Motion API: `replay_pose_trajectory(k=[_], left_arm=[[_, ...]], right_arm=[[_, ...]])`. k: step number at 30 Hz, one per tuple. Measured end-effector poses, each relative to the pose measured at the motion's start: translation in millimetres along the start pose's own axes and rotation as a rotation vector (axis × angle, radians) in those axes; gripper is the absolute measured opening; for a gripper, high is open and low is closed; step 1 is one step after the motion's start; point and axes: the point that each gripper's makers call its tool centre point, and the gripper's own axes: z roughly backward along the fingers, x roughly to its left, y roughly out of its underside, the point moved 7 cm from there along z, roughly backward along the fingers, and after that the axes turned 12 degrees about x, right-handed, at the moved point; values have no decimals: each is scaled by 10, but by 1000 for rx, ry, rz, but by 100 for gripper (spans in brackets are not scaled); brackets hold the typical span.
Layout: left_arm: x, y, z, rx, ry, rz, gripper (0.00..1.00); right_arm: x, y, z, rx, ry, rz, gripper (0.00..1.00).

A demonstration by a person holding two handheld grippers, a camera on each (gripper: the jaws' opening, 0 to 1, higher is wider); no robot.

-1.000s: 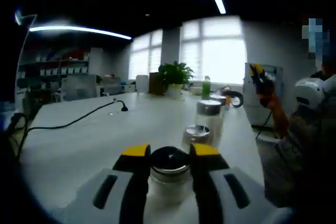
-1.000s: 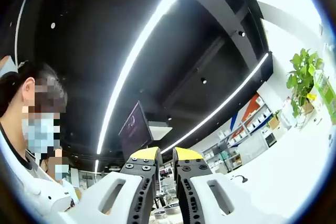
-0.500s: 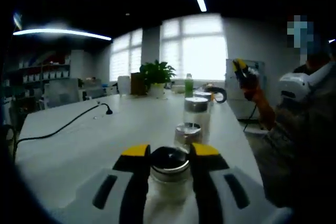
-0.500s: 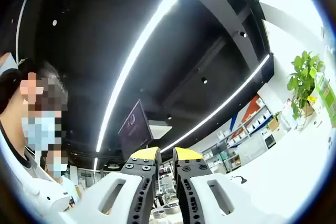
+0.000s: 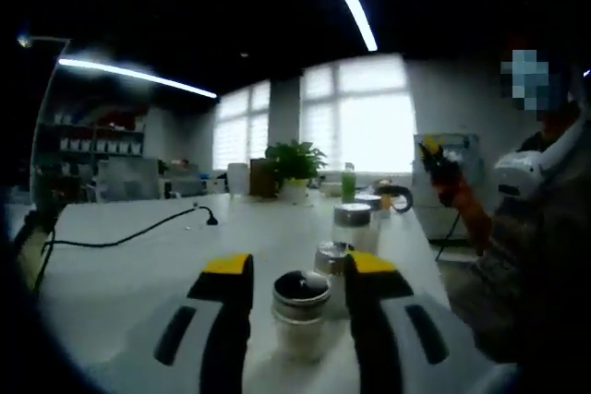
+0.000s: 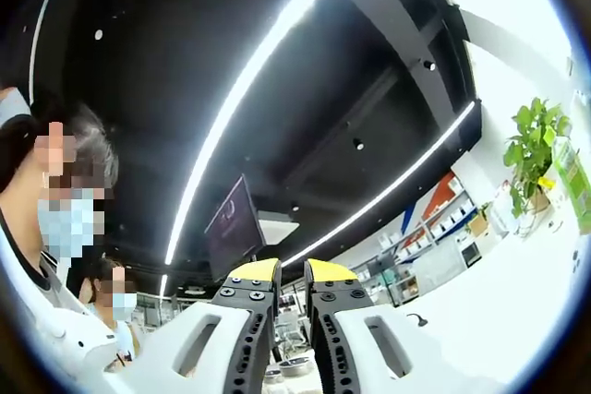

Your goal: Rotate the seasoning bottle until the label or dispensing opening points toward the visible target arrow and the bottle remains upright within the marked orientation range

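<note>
Near the desk's (image 5: 120,274) front edge, the seasoning bottle (image 5: 300,313) stands upright between the left gripper's (image 5: 294,274) jaws, now spread and released from its cap; the right gripper (image 6: 288,271) stays raised, nearly clenched on nothing

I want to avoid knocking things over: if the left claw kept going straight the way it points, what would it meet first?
The seasoning bottle, standing upright between the open left claw tips. Just beyond it stands a second metal-lidded jar, though how far behind is hard to judge.
</note>
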Motion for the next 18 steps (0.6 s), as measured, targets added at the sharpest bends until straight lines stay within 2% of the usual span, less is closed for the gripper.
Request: replay_pose_trajectory(k=[2, 6, 12, 13, 16, 18], left_arm=[[-18, 11, 43, 5, -52, 71, 40], [-69, 6, 103, -13, -136, 155, 35], [-36, 15, 189, -92, -276, 284, 35], [-32, 35, 194, -64, -311, 271, 35], [-80, 48, 157, 15, -395, 166, 35], [-130, 8, 125, -12, -422, 150, 34]], right_arm=[[-5, 21, 2, 6, -6, -7, 9], [34, 10, 6, 8, -10, -4, 9], [6, 9, 16, 16, -8, 10, 9], [3, 10, 17, 17, -7, 11, 9], [-10, 12, 17, 18, -2, 12, 9], [-15, 19, 13, 19, -1, 10, 9]])
